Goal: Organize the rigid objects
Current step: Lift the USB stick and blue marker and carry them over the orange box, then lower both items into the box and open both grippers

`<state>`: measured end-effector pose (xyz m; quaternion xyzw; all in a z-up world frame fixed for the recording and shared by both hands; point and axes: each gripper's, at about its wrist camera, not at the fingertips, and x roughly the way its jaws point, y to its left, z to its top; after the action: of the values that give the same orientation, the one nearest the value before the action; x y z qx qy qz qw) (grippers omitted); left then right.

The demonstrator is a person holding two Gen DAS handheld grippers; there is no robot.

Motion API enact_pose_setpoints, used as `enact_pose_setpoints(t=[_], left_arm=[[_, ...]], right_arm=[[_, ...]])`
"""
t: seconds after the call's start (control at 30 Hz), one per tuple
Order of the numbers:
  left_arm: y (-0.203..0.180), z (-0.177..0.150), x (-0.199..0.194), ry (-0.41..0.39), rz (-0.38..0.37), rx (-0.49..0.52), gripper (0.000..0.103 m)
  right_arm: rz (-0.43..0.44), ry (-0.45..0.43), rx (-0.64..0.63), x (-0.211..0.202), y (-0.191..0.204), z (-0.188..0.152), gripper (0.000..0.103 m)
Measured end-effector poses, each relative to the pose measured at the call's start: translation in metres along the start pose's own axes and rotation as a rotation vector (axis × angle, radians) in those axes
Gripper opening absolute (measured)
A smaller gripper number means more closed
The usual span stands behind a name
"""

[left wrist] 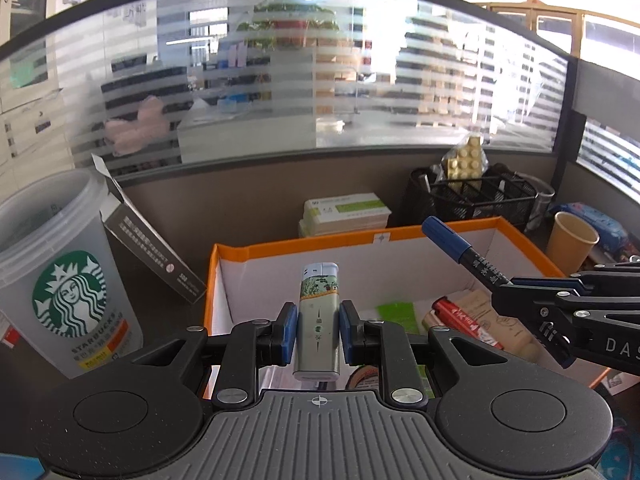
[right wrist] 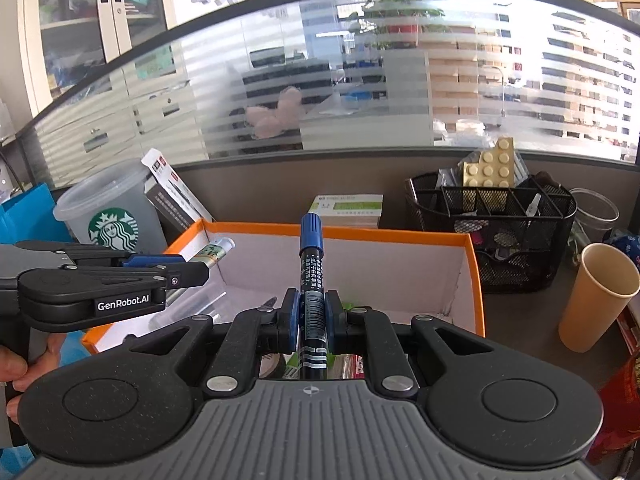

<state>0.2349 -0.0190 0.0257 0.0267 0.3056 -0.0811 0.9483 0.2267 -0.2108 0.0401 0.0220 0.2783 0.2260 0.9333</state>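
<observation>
Left gripper (left wrist: 318, 330) clamps a lighter (left wrist: 318, 320) upright over the orange-rimmed box (left wrist: 280, 249); right gripper (right wrist: 311, 314) pinches a blue-capped marker (right wrist: 311, 276) above the same box. Left view alone shows packets (left wrist: 476, 320) inside — right view alone shows a hand (right wrist: 14, 364) at the left gripper's handle.

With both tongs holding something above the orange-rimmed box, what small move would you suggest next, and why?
Probably lower the left tongs a little into the orange-rimmed box and release the lighter. It is clamped upright over the box's open interior, where other items already lie. The right tongs, holding the blue marker, can follow.
</observation>
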Motion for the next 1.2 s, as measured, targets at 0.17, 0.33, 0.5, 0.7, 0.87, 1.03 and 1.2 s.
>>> enact_pose_setpoints(t=[0.17,0.33,0.5,0.7,0.87,1.03,1.2], left_arm=[[0.000,-0.003,0.013,0.032,0.012,0.004,0.021],[-0.002,-0.007,0.026,0.065,0.015,0.014,0.021],[-0.005,-0.009,0.037,0.097,0.016,0.020,0.021],[-0.008,-0.011,0.049,0.128,0.021,0.027,0.020],[-0.008,-0.011,0.050,0.135,0.024,0.030,0.020],[-0.009,-0.011,0.051,0.142,0.032,0.037,0.020],[-0.011,-0.010,0.053,0.151,0.037,0.041,0.020]], right_arm=[[-0.018,0.030,-0.010,0.013,-0.003,-0.002,0.012],[-0.041,0.062,-0.025,0.024,-0.004,-0.004,0.012],[-0.057,0.095,-0.037,0.035,-0.005,-0.005,0.012],[-0.085,0.135,-0.076,0.047,-0.002,-0.006,0.012],[-0.107,0.163,-0.102,0.057,0.000,-0.007,0.012],[-0.122,0.196,-0.113,0.065,-0.001,-0.010,0.012],[-0.133,0.215,-0.131,0.067,0.002,-0.008,0.013]])
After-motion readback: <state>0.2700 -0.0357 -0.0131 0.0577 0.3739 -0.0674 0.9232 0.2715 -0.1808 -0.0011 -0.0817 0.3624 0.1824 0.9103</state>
